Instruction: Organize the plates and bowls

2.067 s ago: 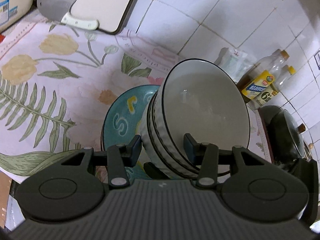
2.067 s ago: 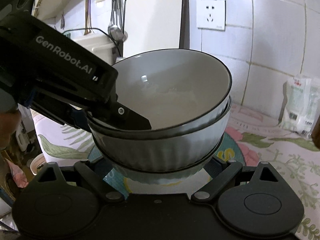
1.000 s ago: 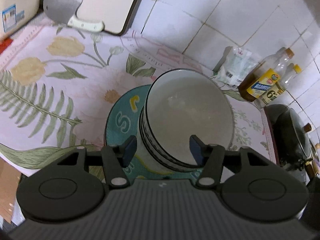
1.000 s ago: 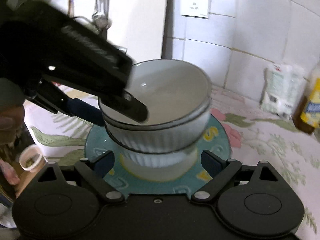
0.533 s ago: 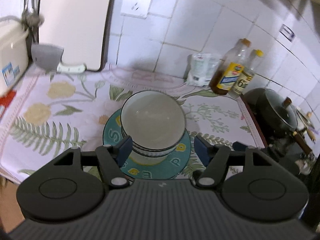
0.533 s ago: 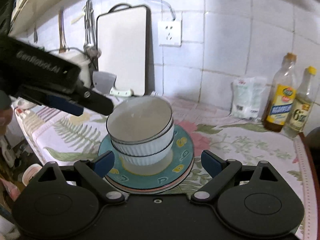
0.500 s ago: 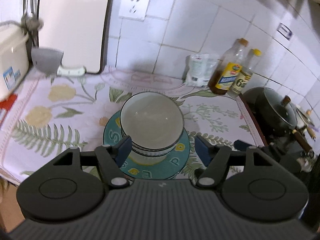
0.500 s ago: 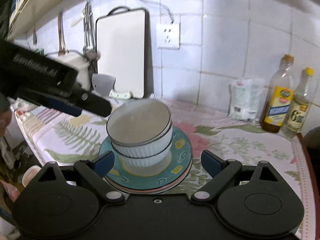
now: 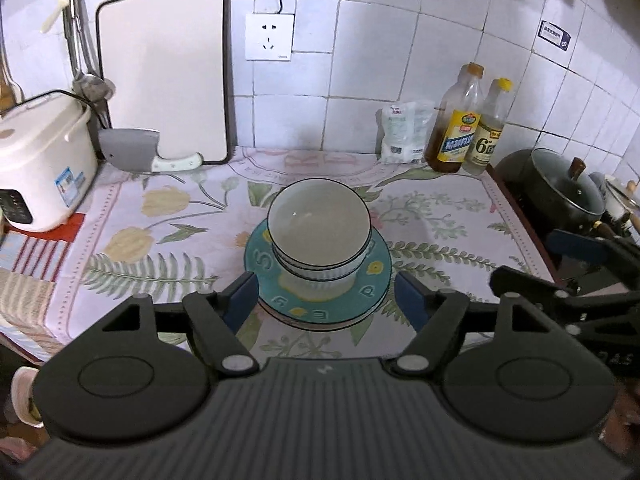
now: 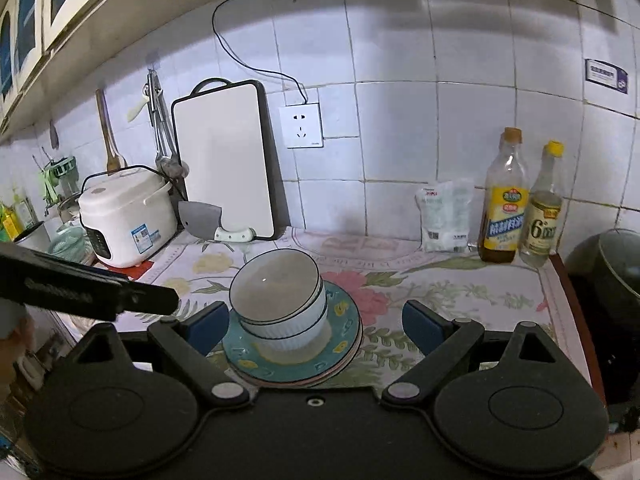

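We saw the bowls [image 9: 319, 232] nested upright, mouths facing up, stacked on the teal plate [image 9: 372, 288], which lay flat on other plates mid-worktop [image 9: 440, 216]; round things, no long axis to note. Our left gripper [image 9: 325, 299] hung above and short of the stack, jaws opening, nothing between them. Our right gripper [image 10: 315, 324] also stood clear of the stack, jaws wide apart and empty. The cutting board [image 9: 164, 76] leaned upright against the tiled wall, a cleaver [image 9: 136, 154] at its foot. The rice cooker [image 9: 38, 160] sat far left, two bottles [image 9: 470, 120] far right.
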`<action>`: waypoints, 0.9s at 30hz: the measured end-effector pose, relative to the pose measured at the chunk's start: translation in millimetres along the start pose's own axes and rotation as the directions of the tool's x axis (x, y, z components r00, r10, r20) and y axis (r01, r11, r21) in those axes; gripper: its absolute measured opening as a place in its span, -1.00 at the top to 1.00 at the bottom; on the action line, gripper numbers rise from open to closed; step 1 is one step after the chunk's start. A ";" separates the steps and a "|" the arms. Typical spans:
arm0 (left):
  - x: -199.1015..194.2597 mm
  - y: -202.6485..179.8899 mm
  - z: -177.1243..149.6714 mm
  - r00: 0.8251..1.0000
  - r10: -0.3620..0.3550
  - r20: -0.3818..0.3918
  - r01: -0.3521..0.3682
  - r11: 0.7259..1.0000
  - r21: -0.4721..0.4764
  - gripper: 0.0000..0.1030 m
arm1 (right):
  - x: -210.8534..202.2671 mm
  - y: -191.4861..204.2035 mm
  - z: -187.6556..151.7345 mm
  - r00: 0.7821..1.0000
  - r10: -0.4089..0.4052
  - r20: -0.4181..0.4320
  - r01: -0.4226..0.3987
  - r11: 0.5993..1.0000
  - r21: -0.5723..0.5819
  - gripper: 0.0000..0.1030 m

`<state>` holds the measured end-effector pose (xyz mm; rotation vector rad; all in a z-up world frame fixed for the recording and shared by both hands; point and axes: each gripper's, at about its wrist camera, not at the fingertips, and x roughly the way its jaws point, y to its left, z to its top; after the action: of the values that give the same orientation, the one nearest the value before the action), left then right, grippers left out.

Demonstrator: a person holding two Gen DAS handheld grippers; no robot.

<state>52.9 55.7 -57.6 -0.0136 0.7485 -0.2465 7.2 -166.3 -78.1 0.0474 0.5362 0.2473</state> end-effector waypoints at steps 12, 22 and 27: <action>-30.1 -8.0 -23.4 0.999 0.039 0.032 -0.040 0.998 0.044 -0.89 | -28.9 14.6 1.4 0.975 -0.200 -0.092 0.203 0.979 0.018 -0.91; -47.1 -10.0 -31.0 0.999 0.028 0.034 -0.029 1.000 0.005 -0.89 | -59.4 15.2 -4.5 0.959 -0.266 -0.099 0.276 0.955 0.110 -0.95; -51.2 -9.2 -34.5 0.998 0.043 0.037 -0.044 0.999 0.008 -0.89 | -63.1 10.7 -12.8 0.954 -0.281 -0.107 0.294 0.945 0.140 -0.95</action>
<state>-8.5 61.1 -47.6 0.0067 0.7108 -0.2075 -54.1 -171.7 -56.3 0.1084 0.6394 -0.0792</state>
